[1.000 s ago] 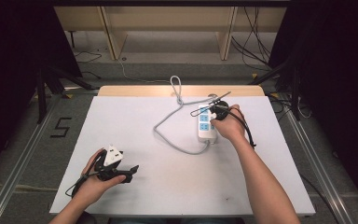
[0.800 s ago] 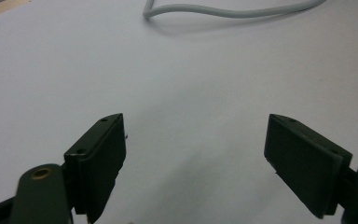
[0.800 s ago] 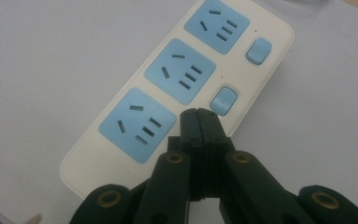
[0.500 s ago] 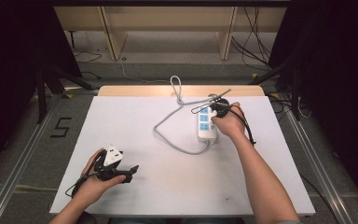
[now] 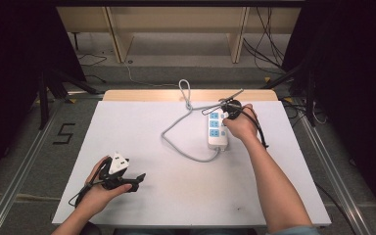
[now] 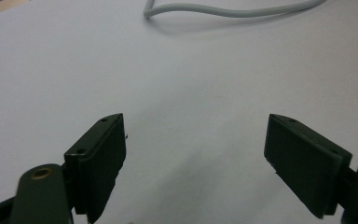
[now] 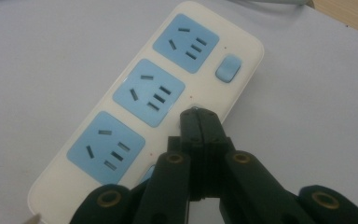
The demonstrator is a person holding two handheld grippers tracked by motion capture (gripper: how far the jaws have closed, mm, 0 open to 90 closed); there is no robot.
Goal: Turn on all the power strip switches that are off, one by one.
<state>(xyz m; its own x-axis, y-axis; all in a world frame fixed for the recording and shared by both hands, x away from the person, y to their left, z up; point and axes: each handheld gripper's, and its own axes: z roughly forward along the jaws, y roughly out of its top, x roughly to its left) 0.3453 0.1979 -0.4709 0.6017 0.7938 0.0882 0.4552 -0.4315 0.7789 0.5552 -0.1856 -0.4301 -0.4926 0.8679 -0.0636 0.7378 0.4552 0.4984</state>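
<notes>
1. R gripper (image 7: 198, 114): jaws pressed together, empty, tips down on the strip (image 7: 121, 112) beside its middle socket, by the switch row.
2. Strip (image 5: 217, 129) lies at table's 1 o'clock, cord (image 5: 183, 147) looping off toward 9.
3. L gripper (image 6: 193, 163): jaws wide, nothing between, over bare table (image 5: 186, 196) at 7 o'clock, well apart from strip.

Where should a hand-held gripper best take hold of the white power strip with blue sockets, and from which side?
Probably across the short width of the white power strip with blue sockets, coming from above: it lies flat, with long straight sides free.
</notes>
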